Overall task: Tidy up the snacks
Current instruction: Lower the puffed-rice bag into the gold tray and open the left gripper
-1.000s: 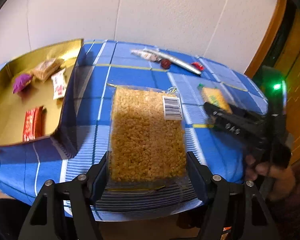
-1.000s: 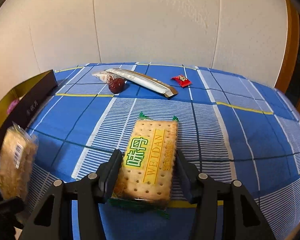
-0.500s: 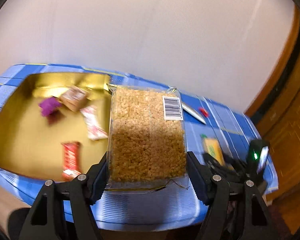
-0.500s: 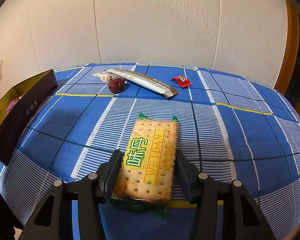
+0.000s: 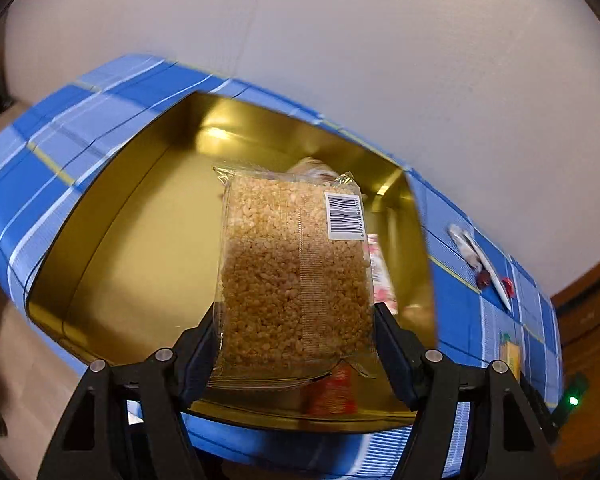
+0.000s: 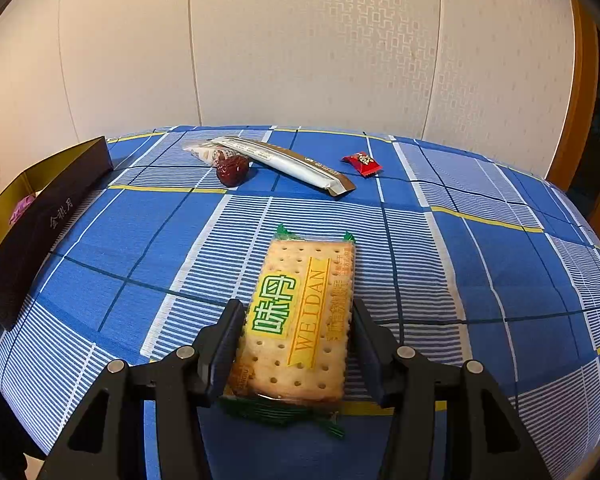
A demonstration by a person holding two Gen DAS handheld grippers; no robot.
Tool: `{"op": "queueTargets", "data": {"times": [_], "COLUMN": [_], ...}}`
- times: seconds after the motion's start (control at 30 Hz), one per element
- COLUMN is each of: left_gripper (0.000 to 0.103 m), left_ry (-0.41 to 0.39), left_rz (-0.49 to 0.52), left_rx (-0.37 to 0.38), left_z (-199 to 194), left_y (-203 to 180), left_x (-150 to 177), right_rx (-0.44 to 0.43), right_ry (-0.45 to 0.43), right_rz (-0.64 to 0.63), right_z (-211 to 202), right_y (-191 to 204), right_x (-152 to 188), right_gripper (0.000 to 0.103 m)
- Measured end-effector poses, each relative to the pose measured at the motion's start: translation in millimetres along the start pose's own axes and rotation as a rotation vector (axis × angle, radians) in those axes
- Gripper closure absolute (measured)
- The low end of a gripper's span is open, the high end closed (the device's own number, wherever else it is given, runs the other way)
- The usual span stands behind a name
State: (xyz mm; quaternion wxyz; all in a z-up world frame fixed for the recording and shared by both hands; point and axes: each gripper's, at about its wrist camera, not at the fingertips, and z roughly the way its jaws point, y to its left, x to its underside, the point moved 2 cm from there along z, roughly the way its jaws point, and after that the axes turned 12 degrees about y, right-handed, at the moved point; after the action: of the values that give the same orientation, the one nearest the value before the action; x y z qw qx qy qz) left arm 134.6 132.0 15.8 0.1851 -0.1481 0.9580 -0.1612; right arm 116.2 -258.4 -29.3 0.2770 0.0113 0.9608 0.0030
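Note:
My left gripper point(image 5: 294, 334) is shut on a clear pack of puffed-rice cake point(image 5: 294, 276) with a barcode label, held in the air above the gold-lined box point(image 5: 132, 248). Small snack packets in the box are mostly hidden behind the pack; a red one point(image 5: 332, 394) and a pink-white one point(image 5: 382, 276) show. My right gripper point(image 6: 296, 340) stands with its jaws on both sides of a WEIDAN cracker pack point(image 6: 300, 320) that lies on the blue checked tablecloth point(image 6: 140, 240); the fingers touch its edges.
At the back of the table lie a long white-brown stick pack point(image 6: 284, 160), a red date point(image 6: 232, 170), a small clear packet point(image 6: 202, 152) and a red candy point(image 6: 362, 163). The box's dark outer wall point(image 6: 36, 228) stands at the left. A wall lies behind.
My left gripper has lifted the rice-cake pack off the table and swung it left, over the gold box. The right gripper and cracker pack have not moved.

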Motion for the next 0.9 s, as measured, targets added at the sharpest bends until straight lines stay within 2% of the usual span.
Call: {"op": "queueTargets", "data": {"times": [0.3, 0.47, 0.53, 0.6, 0.67, 0.77, 0.9], "left_gripper": [0.031, 0.030, 0.030, 0.030, 0.030, 0.030, 0.030], "left_ry": [0.025, 0.143, 0.172, 0.213, 0.248, 0.251, 0.269], "left_rz": [-0.158, -0.199, -0.180, -0.138, -0.121, -0.072, -0.086], "left_rx": [-0.020, -0.042, -0.103, -0.078, -0.128, -0.172, -0.195], "left_z": [-4, 15, 23, 33, 42, 51, 68], "left_y": [42, 47, 40, 28, 19, 7, 4], "left_x": [-16, -28, -30, -36, -40, -49, -62], "right_rx": [0.001, 0.001, 0.001, 0.002, 0.002, 0.002, 0.002], "right_ry": [-0.001, -0.001, -0.001, -0.001, -0.001, -0.001, -0.001], "right_rz": [0.000, 0.000, 0.000, 0.000, 0.000, 0.000, -0.001], "right_z": [0, 0, -1, -1, -1, -1, -1], "right_y": [0, 1, 1, 0, 0, 0, 0], "right_x": [0, 0, 0, 0, 0, 0, 0], "right_gripper": [0.049, 0.049, 0.049, 0.049, 0.049, 0.049, 0.049]}}
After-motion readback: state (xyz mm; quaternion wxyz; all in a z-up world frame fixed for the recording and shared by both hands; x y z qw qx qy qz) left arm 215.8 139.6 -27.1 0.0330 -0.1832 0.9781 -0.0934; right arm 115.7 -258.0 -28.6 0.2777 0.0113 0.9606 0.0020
